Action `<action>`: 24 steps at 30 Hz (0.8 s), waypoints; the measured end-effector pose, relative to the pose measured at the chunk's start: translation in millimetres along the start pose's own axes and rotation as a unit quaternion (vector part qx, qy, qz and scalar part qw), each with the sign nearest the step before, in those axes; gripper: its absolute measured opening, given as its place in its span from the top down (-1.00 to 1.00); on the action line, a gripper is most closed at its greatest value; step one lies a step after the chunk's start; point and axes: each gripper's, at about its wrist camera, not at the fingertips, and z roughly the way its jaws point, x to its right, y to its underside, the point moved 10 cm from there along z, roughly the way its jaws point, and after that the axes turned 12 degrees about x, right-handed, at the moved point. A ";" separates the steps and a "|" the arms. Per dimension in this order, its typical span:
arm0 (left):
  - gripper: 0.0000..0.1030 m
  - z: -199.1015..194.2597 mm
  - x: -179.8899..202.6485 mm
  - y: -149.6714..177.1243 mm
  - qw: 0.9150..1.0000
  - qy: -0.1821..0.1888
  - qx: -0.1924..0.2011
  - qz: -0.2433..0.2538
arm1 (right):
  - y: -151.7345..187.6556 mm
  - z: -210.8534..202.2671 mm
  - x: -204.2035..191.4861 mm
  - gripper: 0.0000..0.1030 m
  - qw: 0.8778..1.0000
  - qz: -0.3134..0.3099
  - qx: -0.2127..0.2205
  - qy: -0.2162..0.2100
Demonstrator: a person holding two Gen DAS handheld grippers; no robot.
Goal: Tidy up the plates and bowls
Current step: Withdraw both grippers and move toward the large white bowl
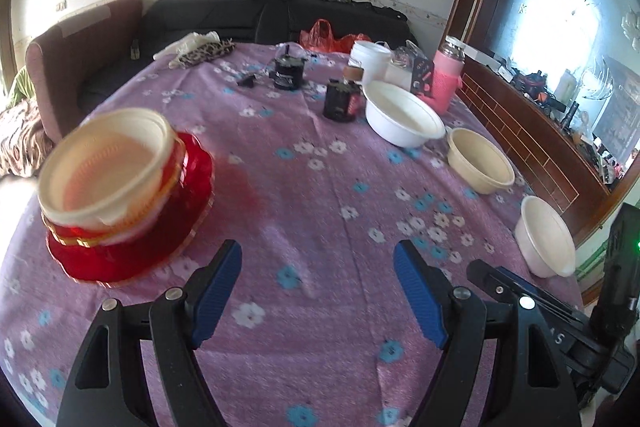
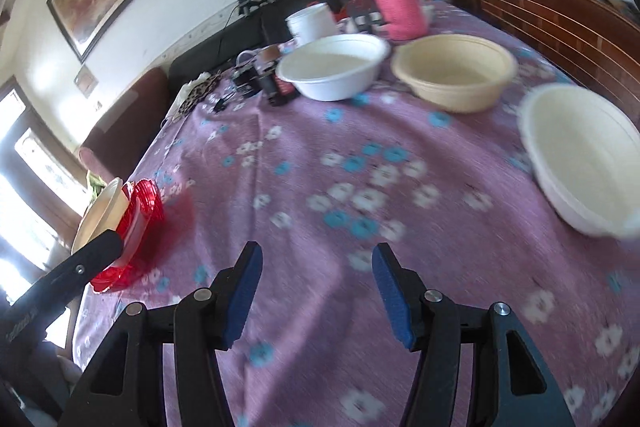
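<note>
Bright daylight, blown-out glare from window (image 1: 560,27) at right; motion blur on red stack (image 1: 128,195) & near bowl (image 2: 580,163); heavy fisheye warp, dark vignette corners.

Left claw (image 1: 318,265) gapes empty beside stacked bowls (image 1: 108,167) on red plates (image 1: 132,243).

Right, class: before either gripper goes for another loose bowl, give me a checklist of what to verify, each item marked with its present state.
1. Left gripper open and holding nothing: ok.
2. Right gripper open and holding nothing: ok.
3. Three loose bowls upright on the tablecloth, the near white bowl, the cream bowl and the far white bowl: ok.
4. All bowls gathered onto the stack on the red plates: not ok.
5. Stack steady enough for more: cannot tell, blurred.
</note>
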 end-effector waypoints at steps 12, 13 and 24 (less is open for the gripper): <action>-0.51 -11.9 50.7 32.2 0.997 0.006 -0.009 0.077 | -5.0 -44.1 64.0 -0.29 0.997 0.047 0.042 0.043; -0.51 -14.7 52.8 30.8 0.996 0.000 -0.001 0.088 | -6.8 -48.0 73.4 -0.30 0.996 0.053 0.046 0.052; -0.51 -8.6 70.1 39.0 0.991 -0.018 -0.006 0.135 | -25.5 -92.1 188.7 -0.30 0.974 0.135 0.091 0.159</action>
